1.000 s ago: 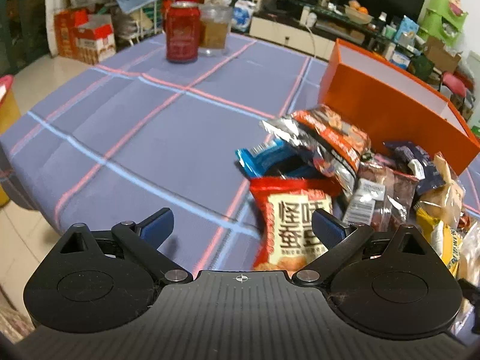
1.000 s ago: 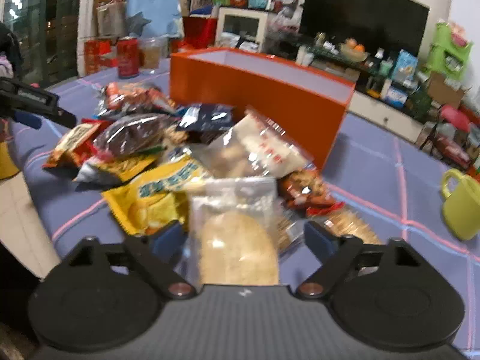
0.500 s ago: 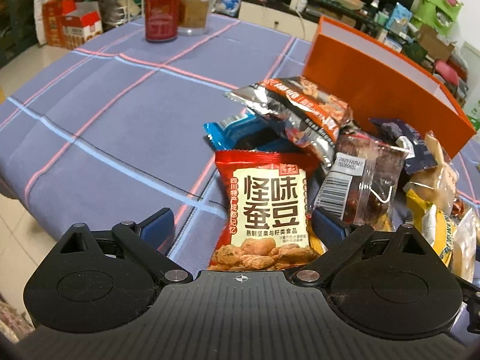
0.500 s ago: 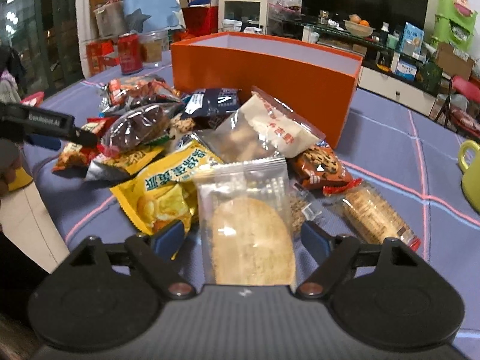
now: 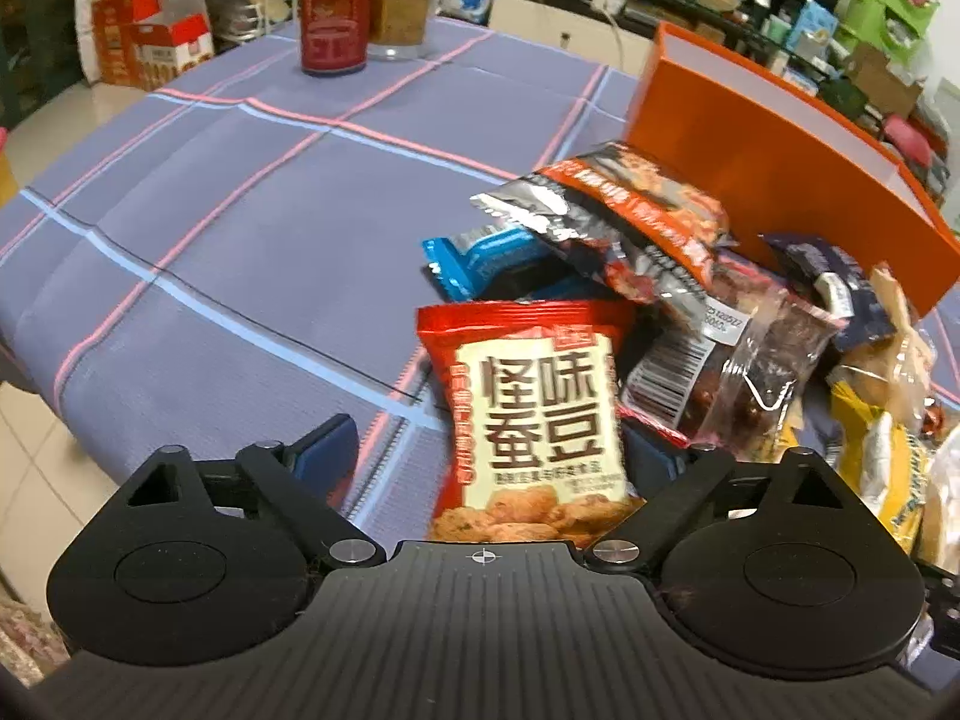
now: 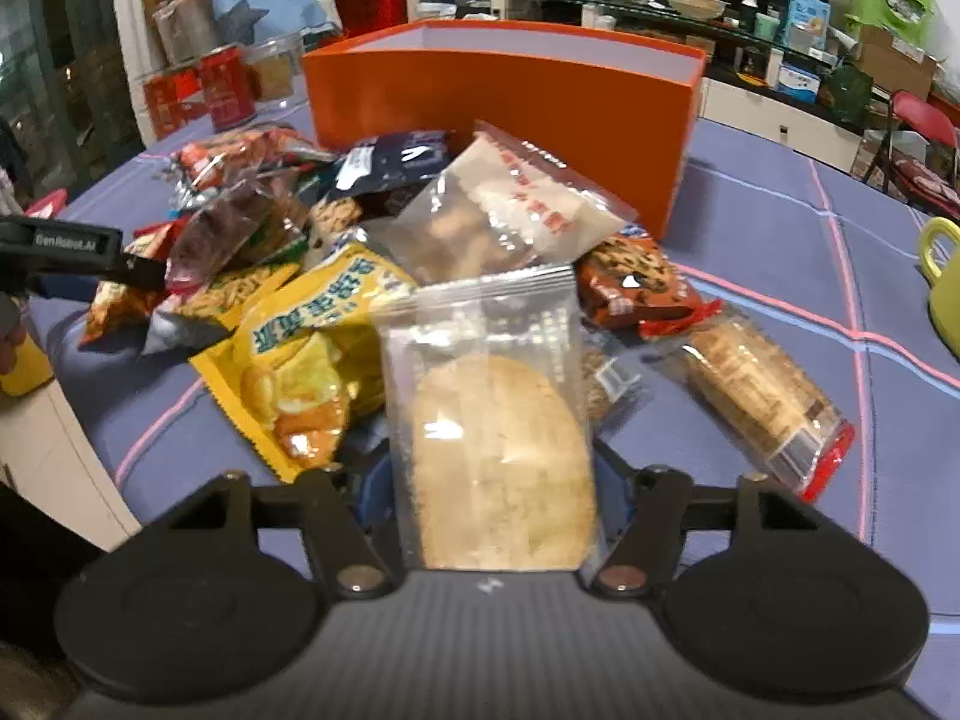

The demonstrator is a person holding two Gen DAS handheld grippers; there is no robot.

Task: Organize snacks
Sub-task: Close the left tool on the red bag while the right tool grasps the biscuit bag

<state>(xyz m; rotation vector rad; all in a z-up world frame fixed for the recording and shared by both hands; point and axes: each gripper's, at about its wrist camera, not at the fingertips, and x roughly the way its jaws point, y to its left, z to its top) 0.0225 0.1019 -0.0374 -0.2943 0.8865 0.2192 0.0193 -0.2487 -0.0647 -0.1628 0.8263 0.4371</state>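
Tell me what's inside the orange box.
In both wrist views only the pale inner walls near the rim of the orange box show. Its front wall hides the floor and any contents. The snacks in view lie outside, on the tablecloth.

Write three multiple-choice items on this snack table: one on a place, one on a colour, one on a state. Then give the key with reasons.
1. Where does the red can stand?
A. inside the box
B. at the table's far end, beside a clear cup
C. on the snack pile

2. What colour is the box behind the snacks?
A. orange
B. green
C. white

3. What is the right gripper doing?
A. hanging open over bare cloth
B. shut on the yellow chip bag
C. shut on the clear cracker packet

Key: B, the can stands next to the cup, far from the pile; A, its outer walls are orange; C, both fingers press the packet's sides.
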